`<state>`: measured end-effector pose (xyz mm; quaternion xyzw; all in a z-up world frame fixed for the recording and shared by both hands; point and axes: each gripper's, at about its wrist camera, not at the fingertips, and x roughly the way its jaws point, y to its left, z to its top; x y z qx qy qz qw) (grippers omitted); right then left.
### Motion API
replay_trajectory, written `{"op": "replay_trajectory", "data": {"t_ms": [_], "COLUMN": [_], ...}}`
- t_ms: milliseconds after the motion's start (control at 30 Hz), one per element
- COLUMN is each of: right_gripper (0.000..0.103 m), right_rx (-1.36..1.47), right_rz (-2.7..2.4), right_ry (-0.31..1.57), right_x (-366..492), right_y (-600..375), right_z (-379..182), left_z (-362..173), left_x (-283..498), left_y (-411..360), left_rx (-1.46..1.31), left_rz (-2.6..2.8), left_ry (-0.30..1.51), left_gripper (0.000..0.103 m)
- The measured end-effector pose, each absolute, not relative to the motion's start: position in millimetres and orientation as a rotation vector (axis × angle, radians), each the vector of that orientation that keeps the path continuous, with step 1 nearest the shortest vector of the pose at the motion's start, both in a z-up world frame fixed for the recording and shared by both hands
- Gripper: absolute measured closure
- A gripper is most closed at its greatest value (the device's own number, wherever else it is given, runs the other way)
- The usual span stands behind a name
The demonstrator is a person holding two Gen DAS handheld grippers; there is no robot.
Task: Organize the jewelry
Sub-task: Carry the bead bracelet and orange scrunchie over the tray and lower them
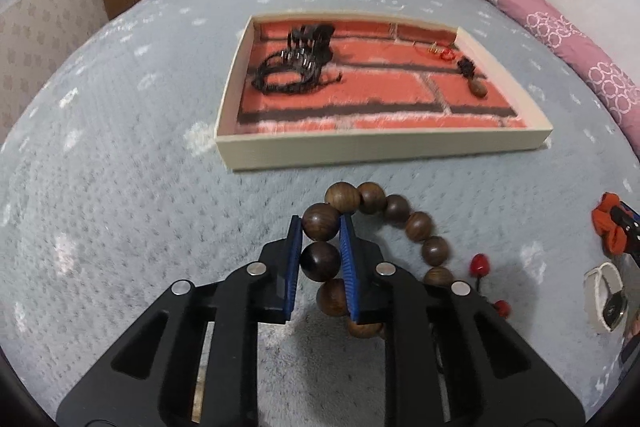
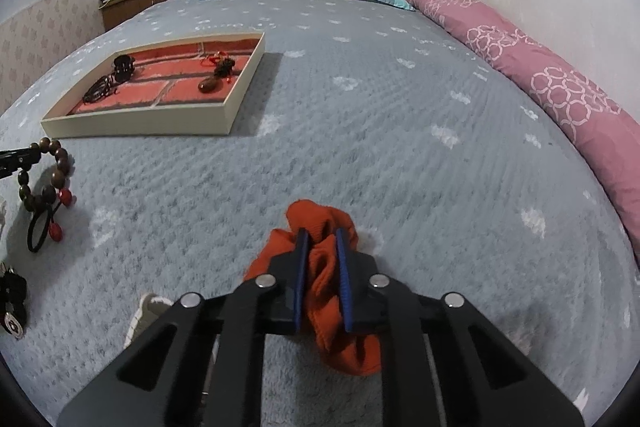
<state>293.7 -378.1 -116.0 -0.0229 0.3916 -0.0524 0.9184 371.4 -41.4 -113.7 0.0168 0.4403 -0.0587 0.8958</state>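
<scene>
At frame bottom, the left hand-held gripper (image 1: 320, 255) is clamping the wooden bead bracelet (image 1: 416, 225); the right hand-held gripper (image 2: 322, 267) is pinching an orange scrunchie (image 2: 320, 219).

L gripper (image 1: 320, 227) angled down, jaws clamped on load; R gripper (image 2: 322, 239) same, jaws clamped.
</scene>
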Motion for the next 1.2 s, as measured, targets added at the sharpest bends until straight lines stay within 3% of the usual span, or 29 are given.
{"op": "replay_trajectory", "data": {"t_ms": [833,1200], "right_gripper": [0.091,0.091], "right_rx": [-0.118,-0.077], "right_rz": [-0.029,-0.001], "right_ry": [0.702,0.713], "right_x": [353.5,429.8], "right_y": [-317.5,-276.0], "right_z": [-43.2,-51.7], "left_z": [-15.6,-33.4], "left_x": [392.2,460.7], "left_y": [-49.6,-50.3], "left_rx": [0.046,0.031], "left_rz": [-0.168,-0.136], "left_ry": [0.778,0.802], "left_gripper": [0.085,0.085]}}
